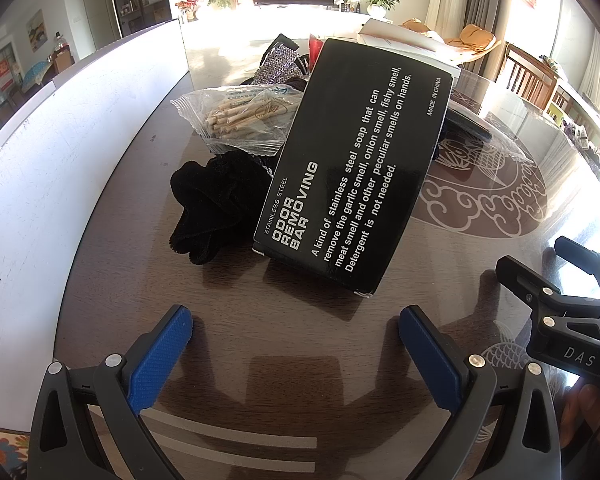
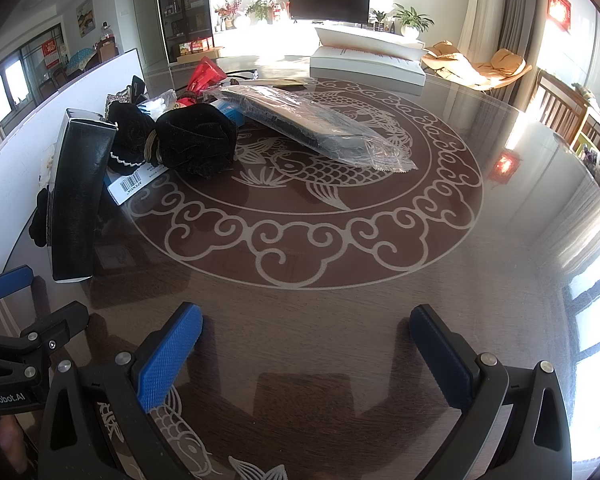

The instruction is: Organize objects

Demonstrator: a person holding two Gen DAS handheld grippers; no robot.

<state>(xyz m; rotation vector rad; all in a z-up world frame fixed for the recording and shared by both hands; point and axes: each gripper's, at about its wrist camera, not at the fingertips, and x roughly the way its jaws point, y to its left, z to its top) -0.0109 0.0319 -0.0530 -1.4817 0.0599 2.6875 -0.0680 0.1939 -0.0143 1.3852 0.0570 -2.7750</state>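
Note:
A black "Odor Removing Bar" box (image 1: 352, 168) leans on a pile in the left wrist view; it also shows at the left of the right wrist view (image 2: 80, 196). A clear bag of wooden sticks (image 1: 244, 118) and a black velvet scrunchie (image 1: 212, 208) lie beside it. A second black scrunchie (image 2: 196, 144) sits on a white barcode box (image 2: 130, 186). A dark item in clear wrap (image 2: 316, 128) lies on the table. My left gripper (image 1: 296, 344) is open and empty, just short of the box. My right gripper (image 2: 306, 340) is open and empty over bare table.
A white board (image 1: 40, 184) stands along the table's left edge. The dark table (image 2: 340, 260) bears a fish pattern. An open white box (image 2: 368, 60) sits at the far edge. A red packet (image 2: 206, 74) and a rhinestone item (image 1: 278, 64) lie behind the pile.

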